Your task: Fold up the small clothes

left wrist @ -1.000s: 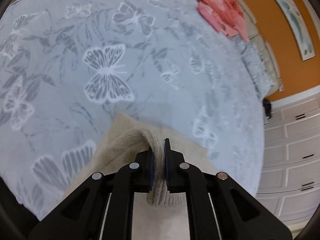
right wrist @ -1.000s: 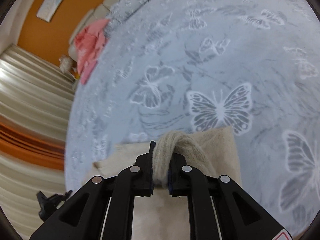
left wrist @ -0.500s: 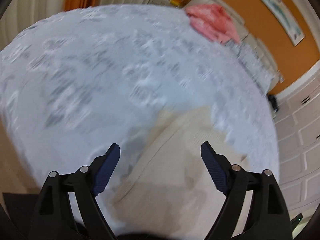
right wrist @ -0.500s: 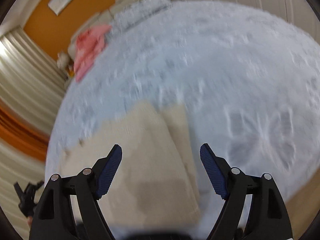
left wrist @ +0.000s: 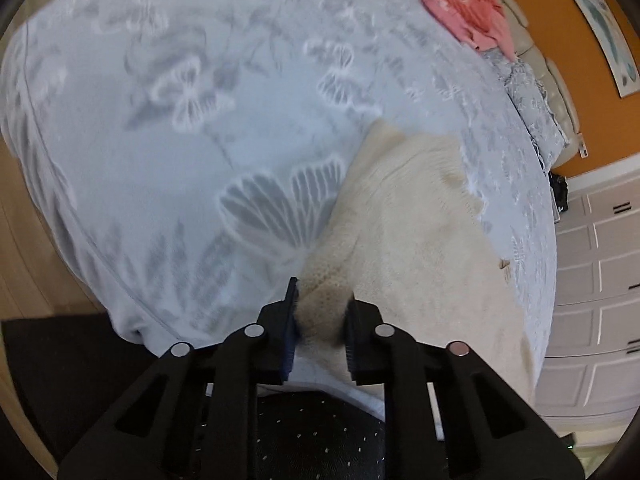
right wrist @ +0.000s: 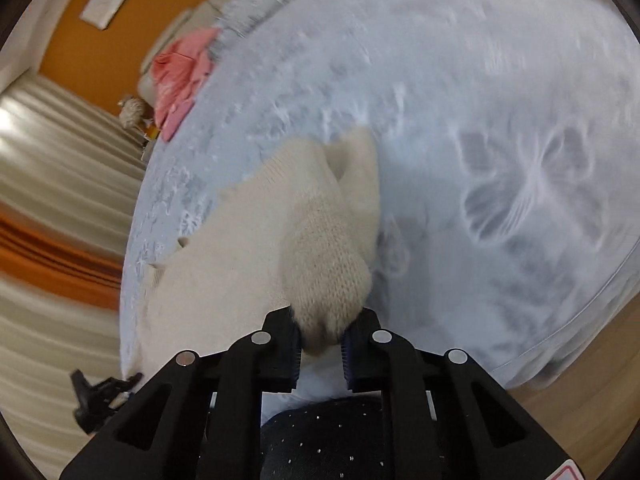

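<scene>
- Half a second ago both sets of jaws stood wide open above the garment; now each has closed on a bunch of knit at the near edge of the cream knitted sweater (left wrist: 416,240), after letting go of the grips held a second ago.
- The left gripper (left wrist: 320,320) has its jaws narrowed around a thick wad of the cream knit, with the fabric filling the gap between the blue pads.
- The right gripper (right wrist: 322,334) is the same: its jaws are pinched onto a rounded lump of knit that bulges forward from between them.
- The sweater lies on the pale blue bedspread with white and grey butterflies (left wrist: 200,140), near the edge closest to the person, and runs away from the grippers toward the middle of the bed.
- By the look of it, one fold is already laid: a layered flap with a ribbed edge sits across the far part of the garment. A further fold from the near edge seems to be starting, so the job reads as roughly midway.
- The knit looks soft, thick and loosely woven, and it bunches rather than creases where it is gripped.
- A crumpled pink garment (left wrist: 468,8) waits at the far end of the bed, probably still to be folded.
</scene>
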